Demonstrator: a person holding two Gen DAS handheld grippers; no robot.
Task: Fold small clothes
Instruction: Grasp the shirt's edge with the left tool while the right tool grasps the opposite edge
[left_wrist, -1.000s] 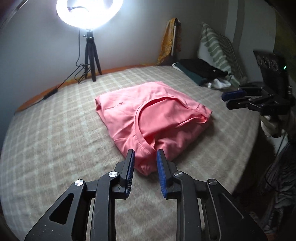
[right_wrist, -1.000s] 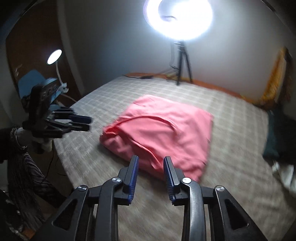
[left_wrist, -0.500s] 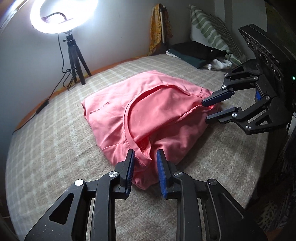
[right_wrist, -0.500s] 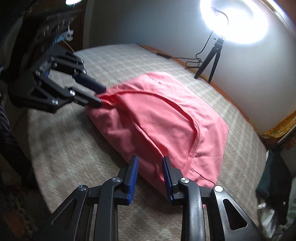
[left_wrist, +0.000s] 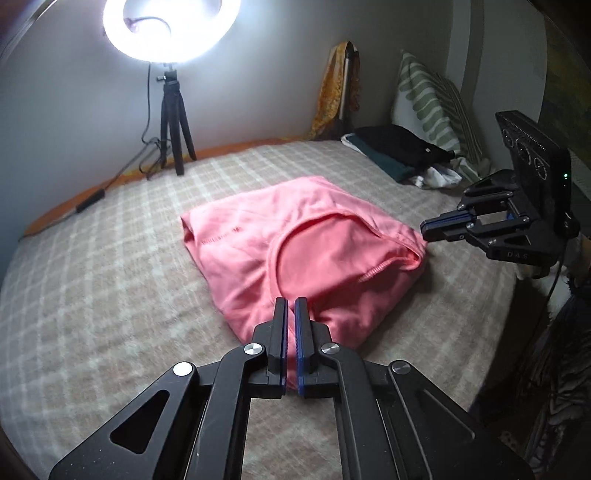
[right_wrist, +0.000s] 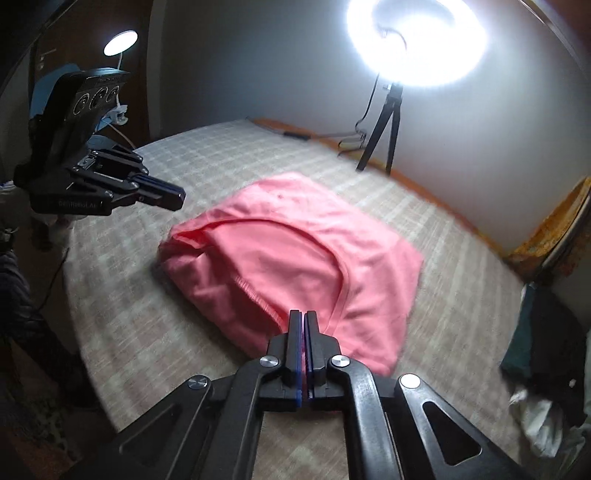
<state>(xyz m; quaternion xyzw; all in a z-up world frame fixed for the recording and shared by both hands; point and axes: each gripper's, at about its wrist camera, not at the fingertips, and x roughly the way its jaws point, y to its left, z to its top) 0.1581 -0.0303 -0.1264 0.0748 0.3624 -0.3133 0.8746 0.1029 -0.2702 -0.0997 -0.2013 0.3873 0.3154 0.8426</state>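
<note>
- Two grippers, each at a near corner of the shirt (left_wrist: 295, 251), which lies part-folded on the bed (left_wrist: 92, 295).
- My left gripper (left_wrist: 290, 314) is pinched shut on its corner.
- My right gripper (right_wrist: 304, 325) is closing, pink cloth between its jaws.
- From both, the shirt stretches away toward the ring light (left_wrist: 170, 29), so I judge the fold goes that way.
</note>
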